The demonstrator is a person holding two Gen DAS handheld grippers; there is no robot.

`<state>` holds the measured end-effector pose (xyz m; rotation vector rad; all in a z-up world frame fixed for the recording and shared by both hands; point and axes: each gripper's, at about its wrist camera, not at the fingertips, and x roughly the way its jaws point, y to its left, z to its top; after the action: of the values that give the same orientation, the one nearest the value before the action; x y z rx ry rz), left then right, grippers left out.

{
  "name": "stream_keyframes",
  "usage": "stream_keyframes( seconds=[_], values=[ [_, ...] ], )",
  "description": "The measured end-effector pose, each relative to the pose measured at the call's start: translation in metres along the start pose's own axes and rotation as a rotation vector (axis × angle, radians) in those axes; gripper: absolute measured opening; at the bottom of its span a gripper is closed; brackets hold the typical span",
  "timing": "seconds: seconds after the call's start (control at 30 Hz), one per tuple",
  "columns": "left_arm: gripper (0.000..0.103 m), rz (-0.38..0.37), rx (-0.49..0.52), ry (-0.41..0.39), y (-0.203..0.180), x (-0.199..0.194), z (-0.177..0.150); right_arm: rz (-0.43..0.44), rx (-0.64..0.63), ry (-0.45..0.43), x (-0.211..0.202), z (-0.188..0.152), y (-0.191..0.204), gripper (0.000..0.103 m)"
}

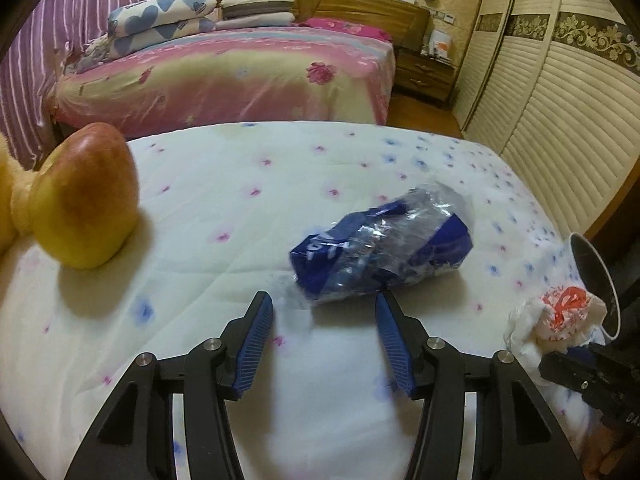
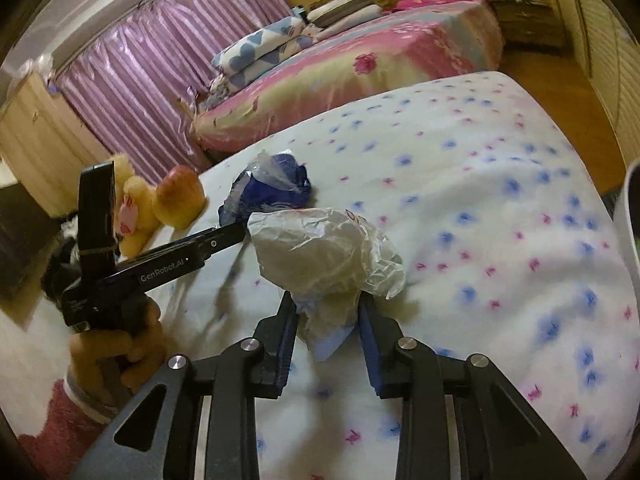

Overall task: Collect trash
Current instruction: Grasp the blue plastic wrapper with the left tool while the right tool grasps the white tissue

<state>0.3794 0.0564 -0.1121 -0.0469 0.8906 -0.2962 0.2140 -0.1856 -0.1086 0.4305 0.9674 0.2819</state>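
A crumpled blue and clear plastic wrapper lies on the flowered white quilt. My left gripper is open just short of it, the jaws wide on either side of its near end. The wrapper also shows in the right wrist view, with the left gripper's finger beside it. My right gripper is shut on a crumpled white plastic bag and holds it over the quilt. That bag, with red print, also shows in the left wrist view.
An apple and a yellow plush toy sit at the quilt's left. A white bin rim stands at the right edge. Behind are a pink bed, a nightstand and a louvred wardrobe.
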Motion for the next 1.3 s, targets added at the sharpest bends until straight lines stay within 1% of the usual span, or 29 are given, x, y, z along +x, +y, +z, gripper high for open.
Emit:
stream_keyframes(
  seconds=[0.03,0.07,0.1,0.13,0.17,0.27,0.37,0.4,0.43,0.47,0.5,0.53,0.57,0.63,0.67,0.73,0.8,0.83,0.87,0.93,1.0,1.03,1.1,1.13,1.2,1.23,1.3],
  values=[
    [0.052,-0.005,0.002,-0.001,0.001,0.001,0.001,-0.003,-0.003,-0.002,0.000,0.000,0.000,0.030],
    [0.042,-0.014,0.002,-0.004,0.000,0.002,0.001,-0.009,-0.008,-0.003,0.001,-0.001,0.001,0.030],
    [0.033,-0.028,0.001,-0.006,0.000,0.002,0.000,-0.013,-0.012,-0.003,0.001,0.000,0.002,0.031],
    [0.016,-0.046,0.000,-0.001,0.001,0.003,0.000,-0.015,-0.014,-0.004,0.001,-0.001,0.002,0.031],
    [0.006,-0.055,-0.002,0.005,0.001,0.004,0.000,-0.017,-0.015,-0.004,0.002,-0.001,0.002,0.031],
    [0.000,-0.086,0.003,0.008,0.003,0.004,0.000,-0.021,-0.015,-0.008,0.002,-0.001,0.002,0.031],
    [0.000,-0.117,0.031,0.019,0.001,-0.001,-0.005,-0.058,-0.012,-0.022,-0.002,-0.002,0.004,0.030],
    [0.001,-0.112,0.043,0.022,0.000,-0.001,-0.006,-0.059,0.002,-0.025,-0.006,-0.004,0.002,0.030],
    [0.006,-0.103,0.059,0.028,-0.001,-0.001,-0.005,-0.052,0.017,-0.025,-0.008,-0.005,-0.001,0.030],
    [0.018,-0.109,0.073,0.035,-0.001,0.001,-0.003,-0.048,0.030,-0.025,-0.010,-0.006,-0.005,0.030],
    [0.026,-0.121,0.090,0.039,-0.001,0.002,0.000,-0.048,0.039,-0.025,-0.013,-0.007,-0.007,0.030],
    [0.039,-0.128,0.119,0.038,-0.001,0.004,0.006,-0.051,0.045,-0.024,-0.015,-0.007,-0.010,0.030],
    [0.045,-0.126,0.138,0.033,-0.003,0.002,0.009,-0.058,0.048,-0.024,-0.018,-0.008,-0.012,0.030],
    [0.053,-0.142,0.207,0.022,-0.006,0.000,0.021,-0.058,0.056,-0.026,-0.022,-0.009,-0.017,0.031],
    [0.059,-0.147,0.235,0.022,-0.007,0.000,0.025,-0.052,0.067,-0.029,-0.024,-0.009,-0.020,0.031],
    [0.062,-0.129,0.320,0.012,-0.013,-0.002,0.032,-0.031,0.095,-0.035,-0.025,-0.010,-0.026,0.031],
    [0.066,-0.122,0.407,-0.012,-0.021,-0.004,0.038,-0.031,0.100,-0.038,-0.025,-0.009,-0.027,0.031],
    [0.077,-0.131,0.453,-0.017,-0.026,-0.003,0.041,-0.037,0.097,-0.040,-0.024,-0.009,-0.026,0.031],
    [0.083,-0.144,0.493,-0.020,-0.031,-0.001,0.043,-0.041,0.093,-0.040,-0.024,-0.009,-0.025,0.031],
    [0.082,-0.141,0.551,-0.007,-0.039,0.008,0.045,-0.047,0.088,-0.040,-0.023,-0.009,-0.024,0.031],
    [0.082,-0.148,0.574,0.013,-0.045,0.018,0.045,-0.044,0.090,-0.038,-0.024,-0.009,-0.025,0.031],
    [0.079,-0.147,0.578,0.020,-0.048,0.022,0.044,-0.041,0.094,-0.037,-0.024,-0.009,-0.025,0.031],
    [0.068,-0.142,0.580,0.036,-0.052,0.030,0.041,-0.036,0.101,-0.034,-0.025,-0.008,-0.027,0.031],
    [0.056,-0.134,0.580,0.050,-0.054,0.034,0.038,-0.036,0.103,-0.031,-0.026,-0.008,-0.027,0.031],
    [0.053,-0.117,0.565,0.039,-0.057,0.034,0.034,-0.043,0.094,-0.028,-0.029,-0.008,-0.027,0.031],
    [0.050,-0.119,0.555,0.042,-0.058,0.031,0.032,-0.046,0.088,-0.027,-0.030,-0.008,-0.027,0.031],
    [0.048,-0.113,0.526,0.046,-0.063,0.027,0.028,-0.052,0.078,-0.029,-0.035,-0.009,-0.028,0.031]
  ],
)
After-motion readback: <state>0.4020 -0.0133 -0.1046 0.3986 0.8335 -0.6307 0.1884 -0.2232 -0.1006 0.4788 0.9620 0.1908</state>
